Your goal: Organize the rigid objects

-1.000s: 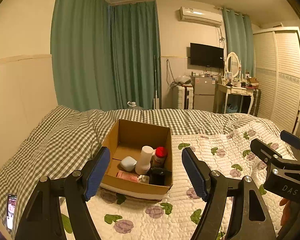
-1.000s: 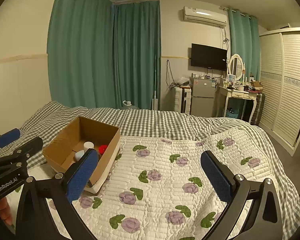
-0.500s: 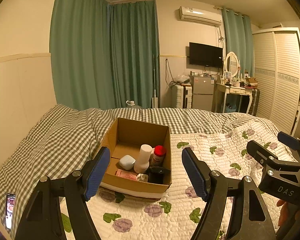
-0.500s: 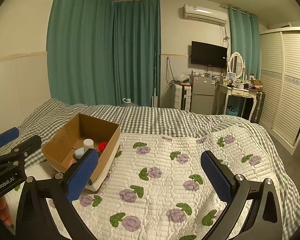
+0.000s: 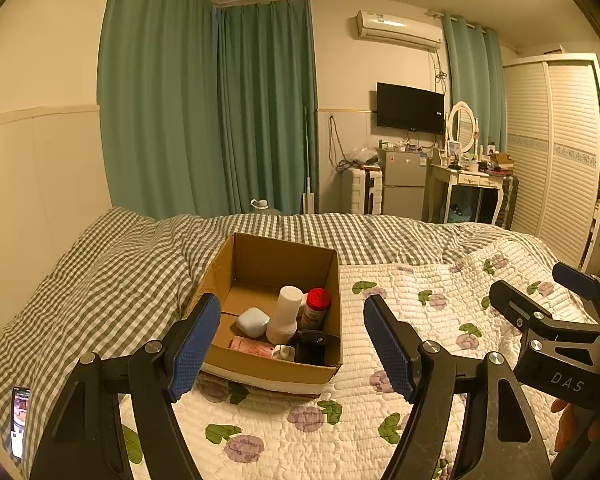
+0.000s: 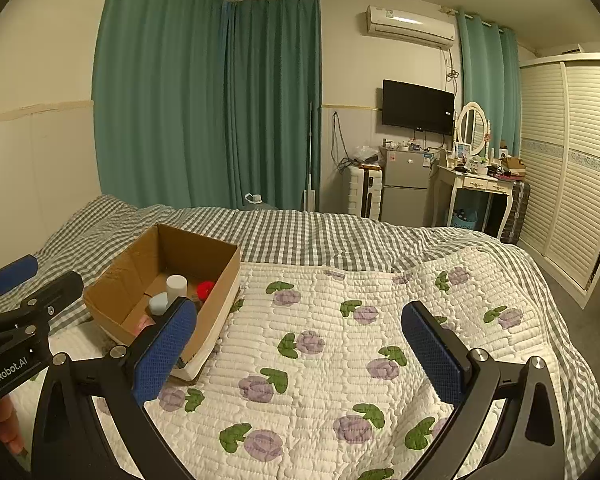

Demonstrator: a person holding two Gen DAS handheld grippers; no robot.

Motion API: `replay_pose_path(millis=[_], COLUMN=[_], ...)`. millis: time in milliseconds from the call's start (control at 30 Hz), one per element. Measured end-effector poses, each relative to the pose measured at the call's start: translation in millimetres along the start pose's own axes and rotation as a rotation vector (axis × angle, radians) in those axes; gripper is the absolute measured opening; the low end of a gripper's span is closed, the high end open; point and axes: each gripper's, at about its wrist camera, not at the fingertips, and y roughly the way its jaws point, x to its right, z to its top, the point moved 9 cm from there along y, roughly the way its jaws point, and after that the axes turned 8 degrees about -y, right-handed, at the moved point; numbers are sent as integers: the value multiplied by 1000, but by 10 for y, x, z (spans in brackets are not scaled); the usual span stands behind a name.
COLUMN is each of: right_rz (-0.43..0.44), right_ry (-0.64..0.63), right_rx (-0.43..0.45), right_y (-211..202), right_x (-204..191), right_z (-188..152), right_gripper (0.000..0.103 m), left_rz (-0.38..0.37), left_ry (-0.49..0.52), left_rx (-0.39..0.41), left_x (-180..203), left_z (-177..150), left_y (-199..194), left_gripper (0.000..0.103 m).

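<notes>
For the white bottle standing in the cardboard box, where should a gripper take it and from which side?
Grip the white bottle around its cap and upper body, coming down from above. It stands upright, taller than its neighbours, with the red-capped jar close beside it inside the cardboard box, so a side approach looks blocked.

One cardboard box, one white bottle, one red-capped jar, one pale blue case, one phone.
</notes>
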Motion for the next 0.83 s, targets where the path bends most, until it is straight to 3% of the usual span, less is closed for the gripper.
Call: replay_pose_path(millis=[833], right_rz=[4], right_ry=[0], right_rx=[-15], right_y=[46], right_x=[-51], right_z=[-54], right_gripper=[103], left_rz=[12], left_ry=[-4], left_rx=[-13], left_x=[-62], left_z=[-43], left_y=[13], left_gripper=[77])
